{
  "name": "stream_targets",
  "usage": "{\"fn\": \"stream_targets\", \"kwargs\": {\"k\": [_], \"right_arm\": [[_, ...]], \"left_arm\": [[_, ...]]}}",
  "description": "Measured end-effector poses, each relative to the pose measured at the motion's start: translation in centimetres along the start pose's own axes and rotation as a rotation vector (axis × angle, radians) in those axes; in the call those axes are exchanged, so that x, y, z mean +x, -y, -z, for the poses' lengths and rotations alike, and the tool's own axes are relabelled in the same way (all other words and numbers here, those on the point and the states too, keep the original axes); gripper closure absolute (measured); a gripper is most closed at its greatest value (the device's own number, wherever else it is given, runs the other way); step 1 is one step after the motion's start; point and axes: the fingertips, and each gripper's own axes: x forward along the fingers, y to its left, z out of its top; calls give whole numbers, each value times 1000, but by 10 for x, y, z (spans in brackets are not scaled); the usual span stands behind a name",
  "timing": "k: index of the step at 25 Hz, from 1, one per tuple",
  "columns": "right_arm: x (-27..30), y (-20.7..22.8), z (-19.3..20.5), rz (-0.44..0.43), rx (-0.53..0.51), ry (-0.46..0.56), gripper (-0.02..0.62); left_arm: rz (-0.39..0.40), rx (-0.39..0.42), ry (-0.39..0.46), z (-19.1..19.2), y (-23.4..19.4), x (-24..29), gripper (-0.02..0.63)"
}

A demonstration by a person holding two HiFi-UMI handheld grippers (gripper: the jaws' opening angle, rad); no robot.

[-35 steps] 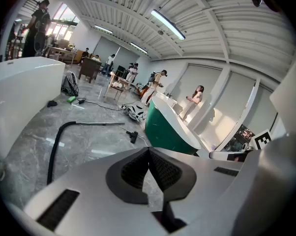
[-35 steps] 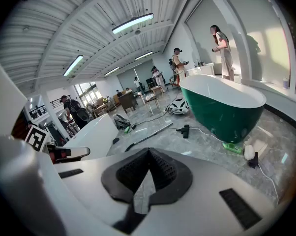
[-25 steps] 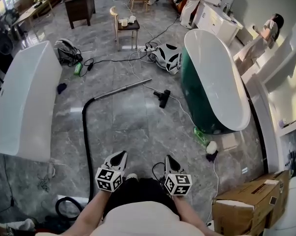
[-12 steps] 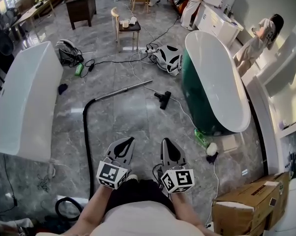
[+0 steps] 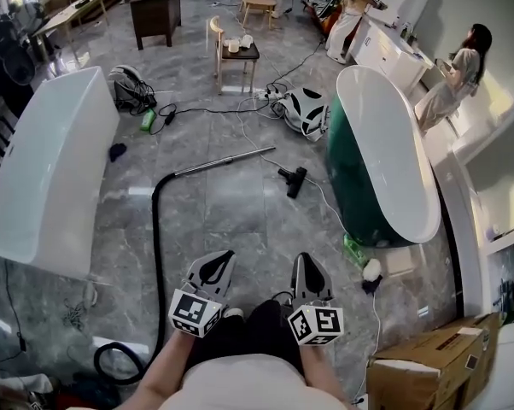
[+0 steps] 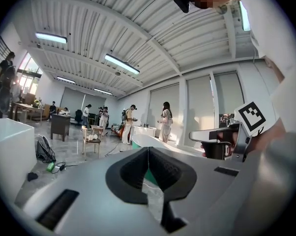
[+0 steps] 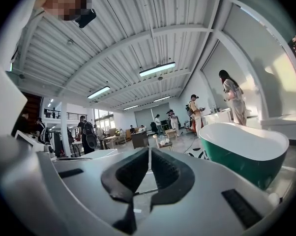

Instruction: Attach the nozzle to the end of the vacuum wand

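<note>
**Head view: both grippers shut and empty, nozzle lying apart from the wand**

The floor (image 5: 231, 216) is glossy grey marble tile in a big open room. At far left stands a long white tub (image 5: 48, 169). A black hose (image 5: 157, 229) runs up the floor beside it and joins the metal wand (image 5: 227, 159), which lies flat and slants up to the right. The nozzle (image 5: 293, 180) rests on the tiles near the wand's free end, not touching it. To the right a green tub (image 5: 385, 165) with a white inside stands lengthwise. A cardboard box (image 5: 428, 361) sits at bottom right.

Low in the middle, the left gripper (image 5: 219, 261) and right gripper (image 5: 303, 265) are held side by side above the floor, well apart from the wand and nozzle. Each gripper view shows its jaws pressed together with nothing between them.

The hose's lower end curls out of sight behind the person's left arm. The box is cut off by the frame's bottom edge. The nozzle is too small to show its socket. Cables and clutter at the room's far end blur together.
</note>
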Motion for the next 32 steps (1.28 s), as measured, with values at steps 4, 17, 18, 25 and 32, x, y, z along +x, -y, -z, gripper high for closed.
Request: {"fn": "stream_targets", "kwargs": {"k": [4, 17, 18, 25, 32], "right_arm": [[4, -11, 2, -16, -8, -18, 578], [84, 14, 19, -8, 36, -54, 578], [95, 17, 18, -9, 40, -52, 578], [185, 53, -12, -11, 49, -15, 578], [255, 85, -26, -9, 72, -1, 578]], "left_arm": [[-11, -34, 5, 3, -7, -4, 597], [-28, -100, 8, 12, -60, 44, 595], [-26, -98, 8, 10, -66, 52, 597], [-8, -36, -1, -24, -112, 134, 597], [0, -20, -20, -38, -146, 201, 595]]}}
